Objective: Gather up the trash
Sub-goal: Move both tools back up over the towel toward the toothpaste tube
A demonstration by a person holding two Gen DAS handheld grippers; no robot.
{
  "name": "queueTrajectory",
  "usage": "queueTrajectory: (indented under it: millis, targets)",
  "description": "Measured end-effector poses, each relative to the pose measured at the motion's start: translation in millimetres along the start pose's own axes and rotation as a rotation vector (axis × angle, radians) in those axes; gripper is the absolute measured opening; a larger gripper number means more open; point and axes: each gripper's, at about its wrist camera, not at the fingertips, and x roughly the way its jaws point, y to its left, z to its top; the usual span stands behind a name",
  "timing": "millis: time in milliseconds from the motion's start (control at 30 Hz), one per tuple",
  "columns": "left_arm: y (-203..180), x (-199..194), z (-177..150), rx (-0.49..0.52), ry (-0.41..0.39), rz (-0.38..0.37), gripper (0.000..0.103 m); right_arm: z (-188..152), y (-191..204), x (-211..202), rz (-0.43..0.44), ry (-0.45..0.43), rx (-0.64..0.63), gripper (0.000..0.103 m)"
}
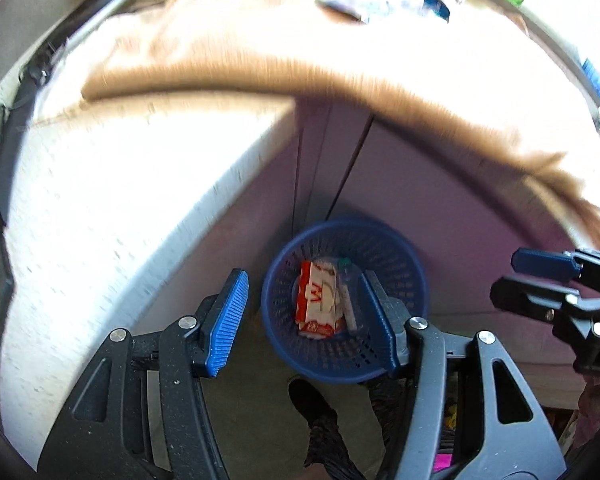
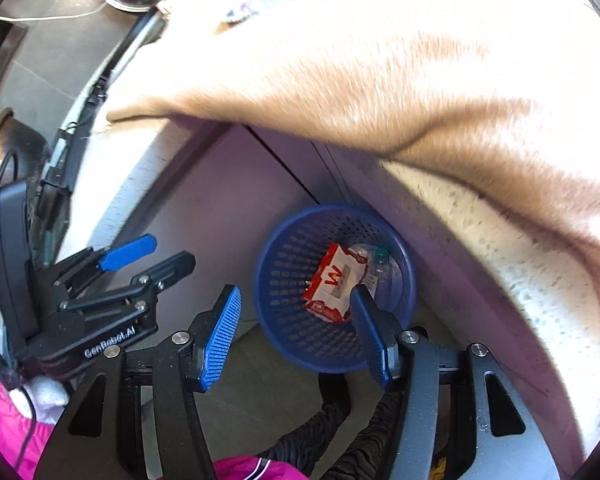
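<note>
A blue mesh waste basket (image 1: 404, 264) stands on the floor below the counter; it also shows in the right wrist view (image 2: 276, 280). Inside lie a red and white carton (image 1: 318, 300) (image 2: 334, 284) and a clear plastic bottle with a green cap (image 1: 346, 276) (image 2: 380, 264). My left gripper (image 1: 308, 316) is open and empty above the basket. My right gripper (image 2: 296, 328) is open and empty above the basket too. Each gripper shows in the other's view: the right gripper (image 1: 512, 276) at the right edge, the left gripper (image 2: 168, 252) at the left.
A pale counter (image 1: 112, 208) (image 2: 532, 288) with a tan cloth (image 1: 300, 56) (image 2: 380, 64) draped over it flanks the basket. Purple cabinet doors (image 1: 420, 184) stand behind the basket. Blurred packets (image 1: 380, 4) lie far back on the cloth. A person's dark shoe (image 1: 312, 400) is on the floor.
</note>
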Motion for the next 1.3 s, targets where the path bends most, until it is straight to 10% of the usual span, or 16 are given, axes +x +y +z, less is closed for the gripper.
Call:
queueTrajectory:
  millis: [667,1300]
  targets:
    - [-42.2,-39.5,102.1,0.092,-0.165,-0.077,0.078,55.3,-24.3,-118.6,0.065,-0.223,-0.076,0.066]
    - [-103.8,7.8,198.7,0.343,-0.090,-0.035,0.081,173.6,-111.0,-146.5,0.006,-0.303,-0.041,0.071]
